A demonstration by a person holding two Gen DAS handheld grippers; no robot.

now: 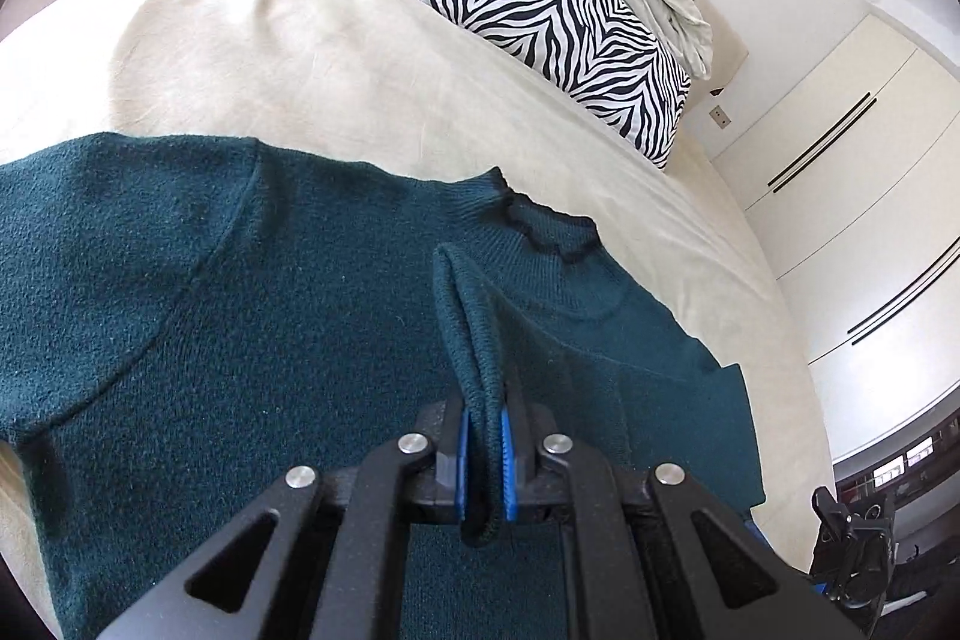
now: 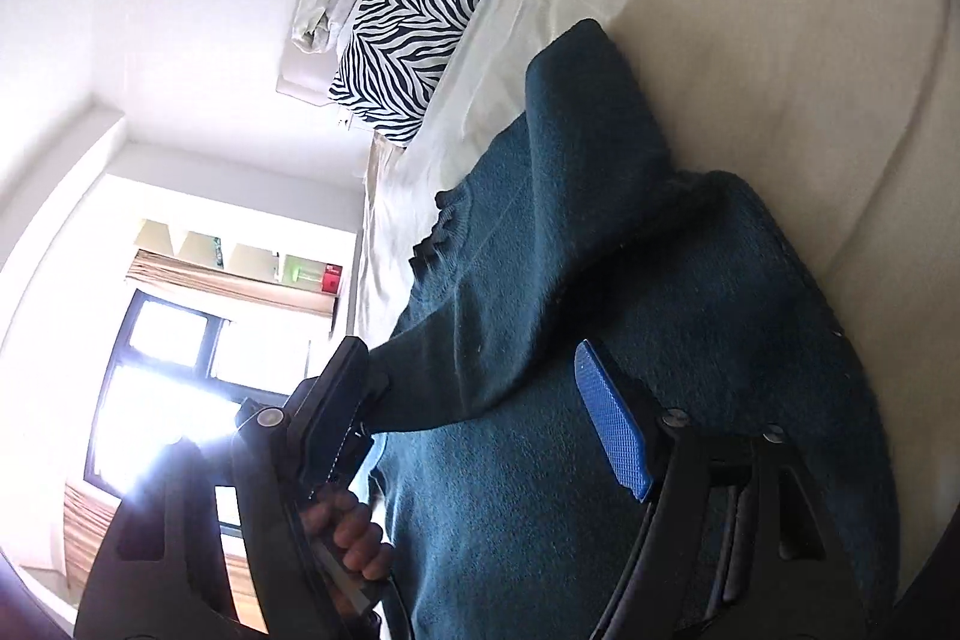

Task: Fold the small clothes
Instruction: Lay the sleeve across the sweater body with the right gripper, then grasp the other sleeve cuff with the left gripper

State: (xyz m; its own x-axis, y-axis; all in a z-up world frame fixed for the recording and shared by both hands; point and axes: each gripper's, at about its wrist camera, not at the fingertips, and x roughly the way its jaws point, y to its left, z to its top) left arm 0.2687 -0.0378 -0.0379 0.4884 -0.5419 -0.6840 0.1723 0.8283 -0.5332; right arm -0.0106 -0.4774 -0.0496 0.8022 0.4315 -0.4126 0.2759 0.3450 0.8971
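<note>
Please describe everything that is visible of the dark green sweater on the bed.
The sweater is a dark teal-green knit with a fuzzy surface, a ribbed high collar with a wavy edge, and curved shoulder seams. It lies spread mostly flat on the cream bed cover, collar toward the zebra pillow. The left gripper has its jaws shut on a ribbed edge, lifting it into a narrow loop. The right gripper is open over the sweater; part of the fabric is raised and folded over.
</note>
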